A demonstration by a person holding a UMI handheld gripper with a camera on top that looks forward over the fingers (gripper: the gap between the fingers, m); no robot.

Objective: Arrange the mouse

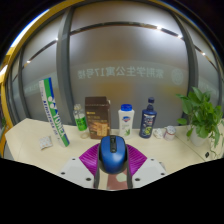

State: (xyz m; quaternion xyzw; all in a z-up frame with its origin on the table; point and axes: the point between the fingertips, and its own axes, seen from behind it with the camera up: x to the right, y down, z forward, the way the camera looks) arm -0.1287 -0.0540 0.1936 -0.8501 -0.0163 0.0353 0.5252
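- The biggest risk I judge from here is the mouse (112,153) slipping out of my grip: its shell is smooth and rounded, and my fingers seem to bear on its curved sides, so any tilt or loosening could let it squirt forward toward twelve o'clock.
- A second risk is setting it down crooked or off the mat (105,160); the purple mat lies right under the mouse, and a hurried release could leave it skewed or hanging over the mat's edge.
- If I swing too far ahead, I could knock the row standing at twelve o'clock on the table (35,140): the brown box (97,117), the white bottle (126,119) and the dark blue bottle (149,117), with the green-and-white tube (53,112) at ten o'clock and the plant (203,115) at two o'clock. They stand well apart from me now.
- My gripper (112,172) is narrowed around the blue mouse, one finger at its nine o'clock side, the other at three o'clock.
- I see no gap at either side, so I judge I am holding it.
- Whether the mouse is lifted or resting on the mat, I cannot tell.
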